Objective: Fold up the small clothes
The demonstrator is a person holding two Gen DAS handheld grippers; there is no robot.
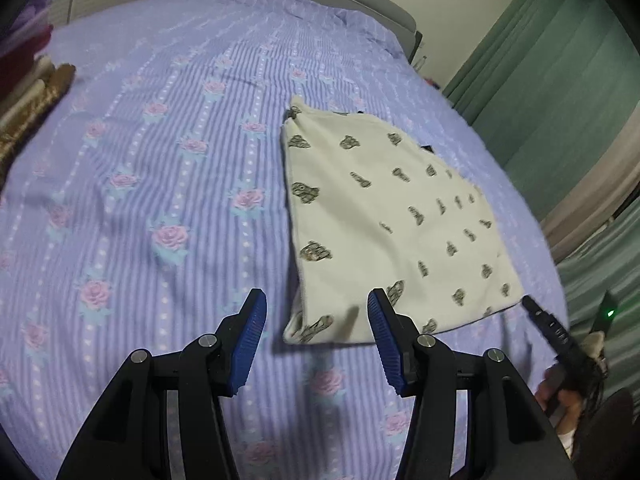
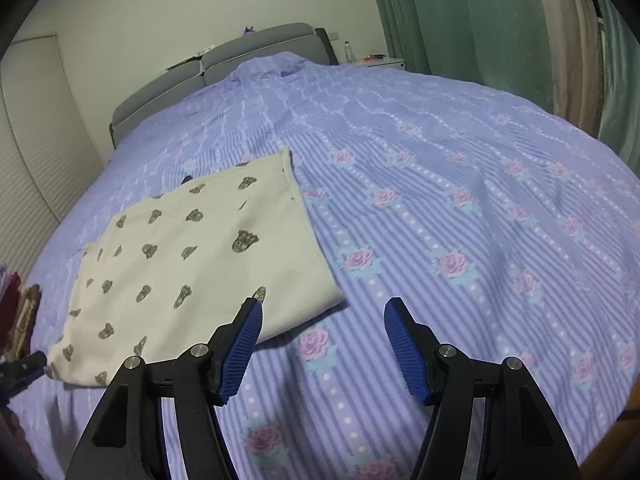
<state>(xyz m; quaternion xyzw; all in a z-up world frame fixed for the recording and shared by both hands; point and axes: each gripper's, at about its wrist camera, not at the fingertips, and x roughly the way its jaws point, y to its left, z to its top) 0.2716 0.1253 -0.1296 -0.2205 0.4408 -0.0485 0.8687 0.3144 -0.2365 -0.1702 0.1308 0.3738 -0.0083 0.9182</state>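
While folded garment (image 1: 384, 216) lies, bedspread (image 1: 160, 160), curtain (image 2: 460, 20)

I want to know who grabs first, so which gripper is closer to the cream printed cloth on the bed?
Left, narrowly. The left gripper is open with the cream cloth's near corner showing between its fingers; the right gripper is open just off the opposite near corner.

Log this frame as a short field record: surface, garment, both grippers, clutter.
surface: bed with a purple striped rose-print cover
garment: cream printed cloth, lying flat, already folded over
left gripper: open, nothing between the pads, above the garment's near corner
right gripper: open, empty, at the garment's other near corner
clutter: stacked fabrics at the bed's edge
background: grey headboard, green curtain
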